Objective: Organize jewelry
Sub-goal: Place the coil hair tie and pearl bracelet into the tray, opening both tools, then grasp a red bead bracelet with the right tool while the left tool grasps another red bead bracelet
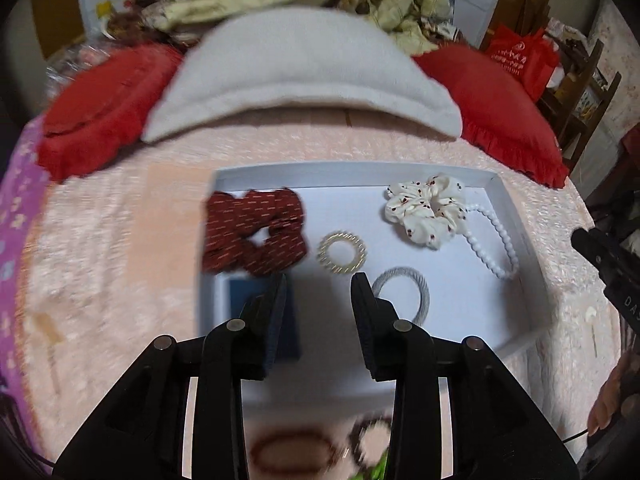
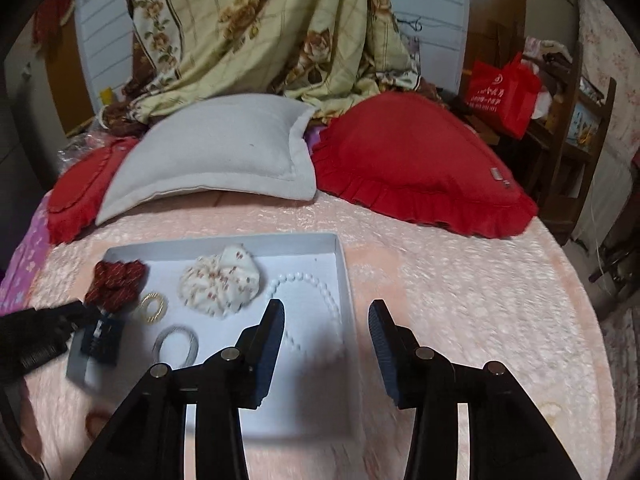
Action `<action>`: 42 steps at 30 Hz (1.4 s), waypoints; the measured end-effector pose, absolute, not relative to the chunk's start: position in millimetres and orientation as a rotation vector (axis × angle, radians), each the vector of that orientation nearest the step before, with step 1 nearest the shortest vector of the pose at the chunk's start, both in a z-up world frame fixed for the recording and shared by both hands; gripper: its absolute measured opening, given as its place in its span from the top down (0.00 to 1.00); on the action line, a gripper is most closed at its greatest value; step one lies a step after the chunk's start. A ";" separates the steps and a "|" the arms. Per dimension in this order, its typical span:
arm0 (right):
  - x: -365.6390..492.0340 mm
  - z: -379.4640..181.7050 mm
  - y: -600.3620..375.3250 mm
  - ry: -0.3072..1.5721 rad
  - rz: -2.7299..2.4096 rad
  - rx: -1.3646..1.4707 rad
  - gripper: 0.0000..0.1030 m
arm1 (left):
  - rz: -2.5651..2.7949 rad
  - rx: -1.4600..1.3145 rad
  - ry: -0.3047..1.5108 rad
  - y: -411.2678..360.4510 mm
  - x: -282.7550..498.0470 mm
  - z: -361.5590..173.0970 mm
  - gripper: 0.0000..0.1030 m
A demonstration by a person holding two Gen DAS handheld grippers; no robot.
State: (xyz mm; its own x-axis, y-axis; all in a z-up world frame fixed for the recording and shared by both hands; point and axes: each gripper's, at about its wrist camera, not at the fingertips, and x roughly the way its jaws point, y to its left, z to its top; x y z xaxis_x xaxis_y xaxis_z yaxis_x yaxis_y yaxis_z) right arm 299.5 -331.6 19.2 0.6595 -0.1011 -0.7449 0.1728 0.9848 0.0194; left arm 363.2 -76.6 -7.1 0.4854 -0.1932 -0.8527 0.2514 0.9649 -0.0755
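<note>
Red bag (image 2: 503,92) at back right: white print, characters too blurred to read. Right gripper body at edge of left view shows letters "DA", rest cut off.

White tray (image 1: 516,216) on pink bed cover (image 1: 120,240). In tray: dark red scrunchie (image 1: 254,236), gold ring (image 1: 343,255), grey hair tie (image 1: 404,292), white dotted scrunchie (image 1: 426,210), white bead string (image 1: 494,248), blue box (image 1: 240,292) partly hidden behind finger.

Left gripper (image 1: 320,292): spread, pinching nothing, above tray.
Right gripper (image 2: 326,320): spread, empty, over tray's right edge.

Brown rings (image 1: 292,450) at bottom: smeared, hard to make out.
</note>
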 end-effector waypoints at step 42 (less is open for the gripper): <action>178.1 -90.8 -319.9 0.955 0.017 0.107 0.51 | -0.284 0.026 1.067 -12.8 272.4 -92.1 0.68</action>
State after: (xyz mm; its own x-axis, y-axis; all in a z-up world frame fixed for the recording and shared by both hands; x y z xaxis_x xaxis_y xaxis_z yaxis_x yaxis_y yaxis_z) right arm 178.1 -319.9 -90.8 0.5778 0.0616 -0.8139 0.0327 0.9946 0.0985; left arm 272.4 -12.8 -92.1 0.4499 -0.2171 -0.8663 0.2423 0.9633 -0.1155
